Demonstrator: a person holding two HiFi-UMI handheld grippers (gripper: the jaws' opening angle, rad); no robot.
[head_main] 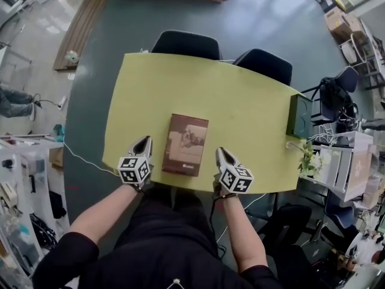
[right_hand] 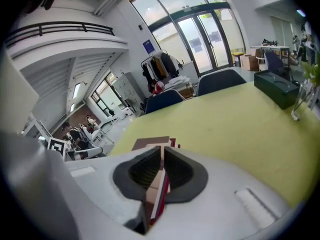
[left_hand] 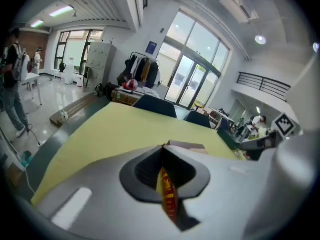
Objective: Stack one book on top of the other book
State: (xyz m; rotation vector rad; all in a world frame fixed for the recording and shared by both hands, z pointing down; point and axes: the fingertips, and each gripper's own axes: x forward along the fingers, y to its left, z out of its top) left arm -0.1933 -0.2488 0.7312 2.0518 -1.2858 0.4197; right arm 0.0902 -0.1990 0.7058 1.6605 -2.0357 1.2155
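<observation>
— At the near left edge of the yellow-green surface, how does the pale grey left tool stand?
— It is above the edge and tilted down, with its 2 jaws pressed together and nothing gripped. A red-and-yellow sliver shows through the slit behind the tips; I cannot tell what it is.
— And in the middle?
— The brown rectangular book lies flat near the front edge, between the 2 tools and touching neither. In the right gripper view a red edge peeks out just under its far corner. Whether that is the other book I cannot tell, as the head view shows only the brown cover.
— The pale grey right tool?
— It is just beside the book's right side, also tilted down, with its jaws closed tip to tip and holding nothing.
— Further back and right?
— 2 dark chairs stand at the far side, and a dark green box sits at the right edge.
</observation>
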